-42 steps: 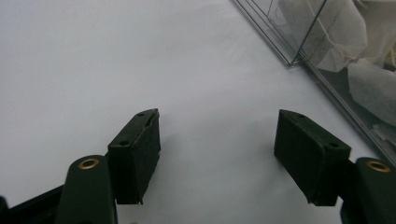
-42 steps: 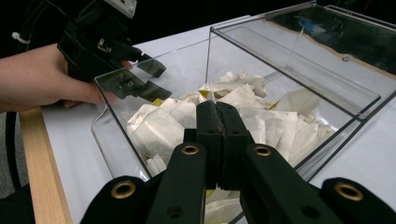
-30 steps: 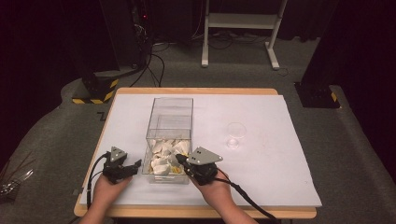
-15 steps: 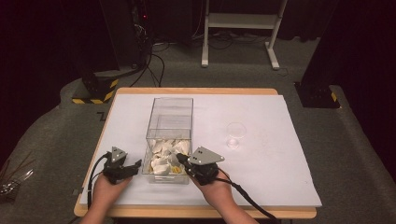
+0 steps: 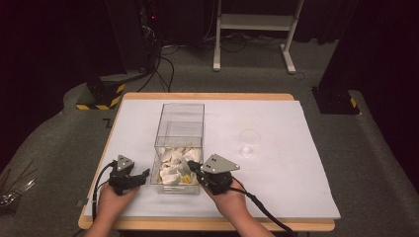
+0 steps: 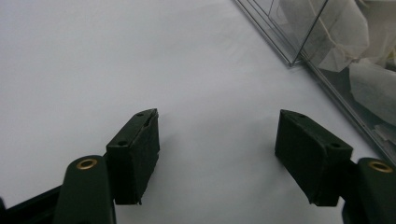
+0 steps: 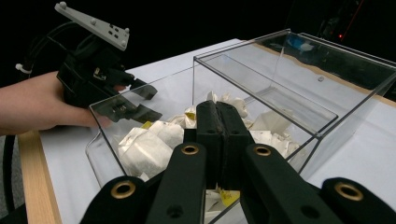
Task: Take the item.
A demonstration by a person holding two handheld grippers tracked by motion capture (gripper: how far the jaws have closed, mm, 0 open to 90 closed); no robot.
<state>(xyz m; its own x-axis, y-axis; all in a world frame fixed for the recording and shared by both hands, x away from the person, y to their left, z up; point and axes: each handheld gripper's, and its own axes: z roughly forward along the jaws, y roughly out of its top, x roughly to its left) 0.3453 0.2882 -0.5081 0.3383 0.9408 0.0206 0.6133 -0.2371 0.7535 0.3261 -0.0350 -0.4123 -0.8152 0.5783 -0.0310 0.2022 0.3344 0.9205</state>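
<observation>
A clear plastic box (image 5: 180, 105) stands lengthwise on the white table sheet, with several white tea bags (image 5: 174, 167) heaped at its near end. My right gripper (image 5: 190, 166) is shut, its jaws pressed together with nothing visible between them, poking over the box's near right rim above the bags. In the right gripper view, the right gripper (image 7: 217, 114) points into the box (image 7: 299, 100) over the tea bags (image 7: 147, 147). My left gripper (image 5: 145, 176) lies open just left of the box; its jaws (image 6: 217, 140) stand apart over bare sheet, beside the box wall (image 6: 299, 44).
A small clear round cup (image 5: 248, 140) sits on the white sheet (image 5: 296, 173) right of the box. The wooden table edge (image 5: 207, 224) runs along the front. Dark stands, cables and a striped floor base lie beyond the table.
</observation>
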